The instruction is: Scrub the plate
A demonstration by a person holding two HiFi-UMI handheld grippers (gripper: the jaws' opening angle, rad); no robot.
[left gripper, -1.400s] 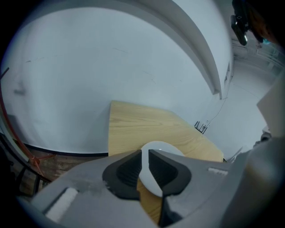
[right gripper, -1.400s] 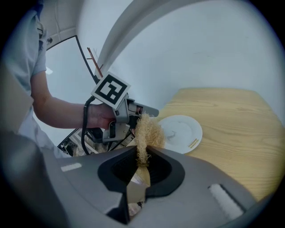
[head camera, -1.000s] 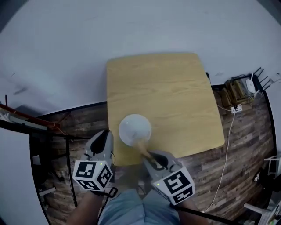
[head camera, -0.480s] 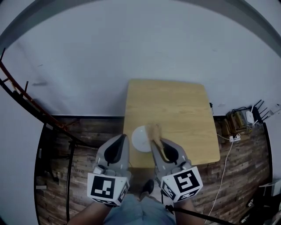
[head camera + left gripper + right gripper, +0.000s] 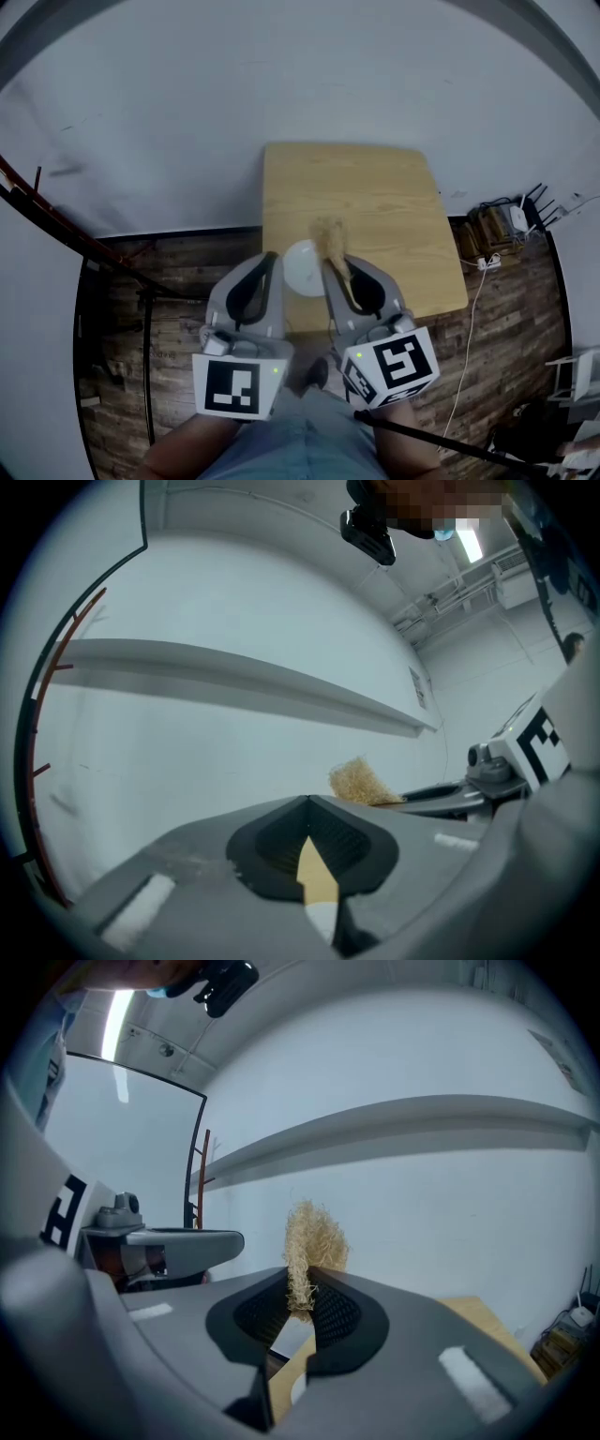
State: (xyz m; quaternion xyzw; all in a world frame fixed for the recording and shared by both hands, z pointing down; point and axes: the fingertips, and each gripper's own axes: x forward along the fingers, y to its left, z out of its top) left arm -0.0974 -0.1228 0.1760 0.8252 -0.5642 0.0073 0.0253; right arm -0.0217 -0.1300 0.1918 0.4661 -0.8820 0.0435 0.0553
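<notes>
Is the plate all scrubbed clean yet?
Not that I can tell. Done: the right claw is shut on the tan scrubber. Right now the scrubber is up in the air, off the white plate, which sits at the wooden table's near edge. The left claw is shut and empty. Still to do: bring the scrubber down and rub the plate.
</notes>
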